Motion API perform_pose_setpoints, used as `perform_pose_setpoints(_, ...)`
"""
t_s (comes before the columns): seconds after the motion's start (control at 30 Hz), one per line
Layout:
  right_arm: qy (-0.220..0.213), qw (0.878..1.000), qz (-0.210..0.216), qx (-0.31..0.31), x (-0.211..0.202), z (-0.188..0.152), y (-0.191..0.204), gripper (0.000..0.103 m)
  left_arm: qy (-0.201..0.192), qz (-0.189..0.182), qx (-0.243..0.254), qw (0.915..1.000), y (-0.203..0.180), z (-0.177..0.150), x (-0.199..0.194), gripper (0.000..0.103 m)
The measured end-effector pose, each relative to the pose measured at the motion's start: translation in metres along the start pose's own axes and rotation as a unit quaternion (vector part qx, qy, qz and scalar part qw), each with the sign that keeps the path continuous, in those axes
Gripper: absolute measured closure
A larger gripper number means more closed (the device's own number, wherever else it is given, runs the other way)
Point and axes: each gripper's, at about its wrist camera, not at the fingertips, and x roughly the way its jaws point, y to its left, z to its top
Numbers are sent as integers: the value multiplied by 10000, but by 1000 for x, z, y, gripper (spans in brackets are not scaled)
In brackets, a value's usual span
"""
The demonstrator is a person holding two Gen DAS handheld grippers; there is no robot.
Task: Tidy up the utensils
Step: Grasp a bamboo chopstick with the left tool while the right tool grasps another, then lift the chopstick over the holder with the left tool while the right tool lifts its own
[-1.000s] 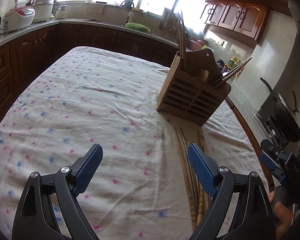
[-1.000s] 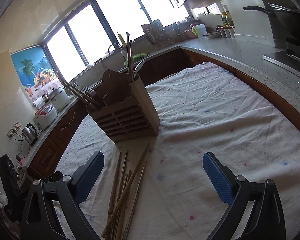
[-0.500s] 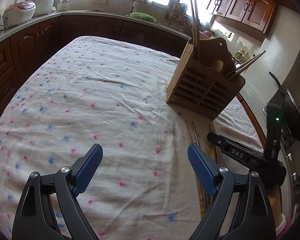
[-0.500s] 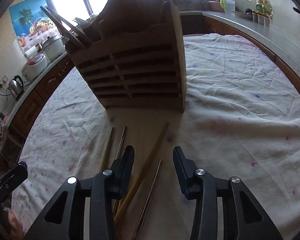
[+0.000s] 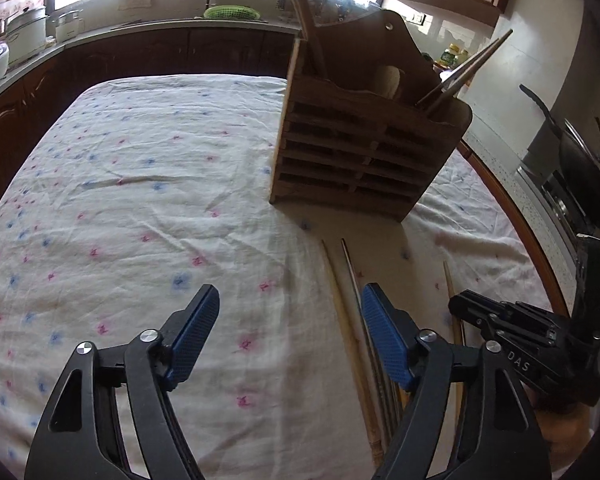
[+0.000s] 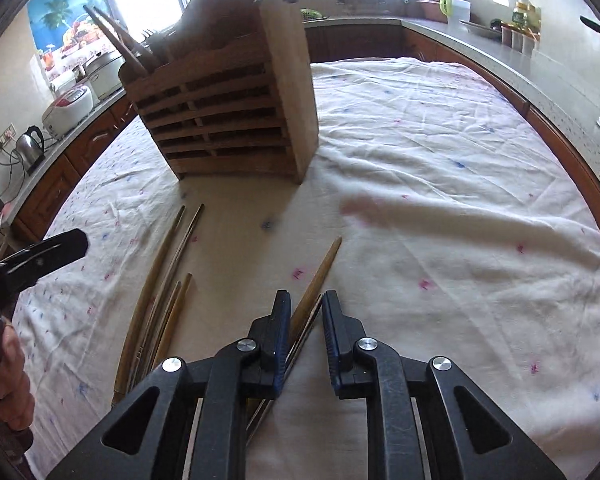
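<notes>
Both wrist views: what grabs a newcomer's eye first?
The slatted wooden utensil holder standing mid-table on the flowered cloth, chopsticks poking out the top. In front of it, loose chopsticks lie on the cloth. The right hand-held gripper is closing around another chopstick beside them.

One wooden utensil holder (image 6: 228, 108), about six loose chopsticks (image 6: 168, 264), two tongs (image 6: 305, 312).

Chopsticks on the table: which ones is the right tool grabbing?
The separate pair on the right, lying between the closing right tool. The other bunch lies off to its left, untouched.
</notes>
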Motion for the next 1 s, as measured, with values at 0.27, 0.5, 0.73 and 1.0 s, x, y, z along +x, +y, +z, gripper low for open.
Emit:
perform_pose_setpoints(0.27,-132,9989,58,452,7,14,-9,83,477,294,368,9977,-22,15,50,65)
perform_pose_setpoints(0.5,-179,9994,-191,242,20,24,5,82,391,640,899,9931,-40,13,57,68)
perform_pose_setpoints(0.73,-217,9984,-151,496,18,23,-2,95,391,493,1022,9928,-44,14,56,97)
perform_pose_setpoints(1.0,-608,9948,391,717,-27,21,1,97,-20,-99,467,9989,-11,3,-4,99)
